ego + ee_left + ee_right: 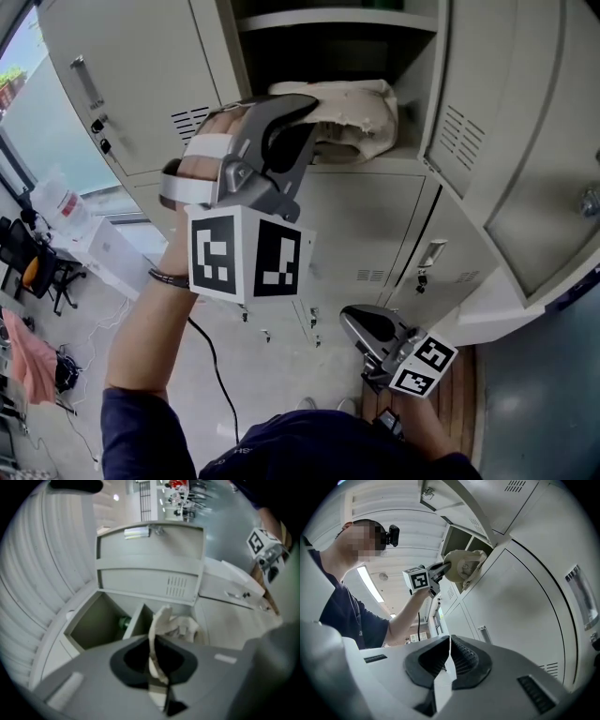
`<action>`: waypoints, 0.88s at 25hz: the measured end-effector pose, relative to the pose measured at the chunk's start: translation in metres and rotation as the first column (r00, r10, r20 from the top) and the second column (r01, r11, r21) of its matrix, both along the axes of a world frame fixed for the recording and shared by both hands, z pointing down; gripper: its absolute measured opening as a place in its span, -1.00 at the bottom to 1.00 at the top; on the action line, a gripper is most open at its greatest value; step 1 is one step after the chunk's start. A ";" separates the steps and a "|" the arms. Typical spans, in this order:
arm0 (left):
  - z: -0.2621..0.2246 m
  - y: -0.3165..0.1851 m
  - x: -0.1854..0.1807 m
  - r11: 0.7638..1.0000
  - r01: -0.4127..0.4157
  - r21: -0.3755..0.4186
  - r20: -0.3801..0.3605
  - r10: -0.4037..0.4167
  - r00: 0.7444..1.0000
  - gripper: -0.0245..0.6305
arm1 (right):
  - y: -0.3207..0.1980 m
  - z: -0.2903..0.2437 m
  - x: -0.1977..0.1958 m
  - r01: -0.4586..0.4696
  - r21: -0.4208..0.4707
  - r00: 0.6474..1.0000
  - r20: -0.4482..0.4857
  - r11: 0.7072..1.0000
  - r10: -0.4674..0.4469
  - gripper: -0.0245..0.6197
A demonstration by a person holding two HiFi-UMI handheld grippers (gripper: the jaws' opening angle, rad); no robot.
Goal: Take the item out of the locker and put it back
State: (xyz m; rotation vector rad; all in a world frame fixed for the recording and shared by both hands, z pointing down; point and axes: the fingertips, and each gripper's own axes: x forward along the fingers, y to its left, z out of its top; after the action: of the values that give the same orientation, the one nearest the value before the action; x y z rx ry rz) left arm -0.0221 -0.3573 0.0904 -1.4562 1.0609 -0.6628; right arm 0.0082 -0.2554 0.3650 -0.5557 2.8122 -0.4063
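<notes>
The person's left gripper (pixel 309 101) is raised to an open locker compartment. Its jaws are clenched on a thin fold of a cream cloth bag (pixel 361 117). In the left gripper view, that fold stands pinched between the two dark pads (pixel 131 660), and the rest of the bag is bunched up beyond them. The bag lies inside the compartment, slumped at the front, with part of it bulging over the compartment lip (pixel 375 167). The right gripper (pixel 364 330) hangs low in front of the closed lower doors, its jaws together on nothing.

The grip takes only a narrow strip of soft fabric. The likeliest failure is probably the cloth sliding out of the pads once the bag leaves the ledge and its whole weight pulls on that fold. The bag would then drop to the floor. A loose flap could also drag or catch on the lip as the bag comes out, tugging the fold free. The open locker door (pixel 525 150) stands close on the right, so a wide swing of the bag could knock against it. With the right gripper well apart from the bag, nothing is placed to support it from below.
</notes>
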 end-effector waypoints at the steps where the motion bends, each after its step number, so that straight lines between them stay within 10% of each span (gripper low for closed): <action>1: -0.004 0.006 -0.002 1.000 -0.004 0.009 -0.005 0.004 1.000 -0.86 | 0.002 -0.001 -0.001 -0.001 0.002 1.000 -0.002 1.000 0.001 -0.90; 22: -0.025 0.118 -0.081 0.980 -0.197 0.041 -0.184 0.201 0.962 -0.86 | 0.075 -0.011 -0.043 -0.152 0.028 0.987 -0.052 0.988 0.153 -0.90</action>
State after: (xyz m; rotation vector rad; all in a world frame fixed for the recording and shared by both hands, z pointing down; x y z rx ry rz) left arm -0.1031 -0.2390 0.0655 -1.6047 1.0440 -0.3751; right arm -0.0347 -0.1802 0.3540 -0.7819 2.7960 -0.3321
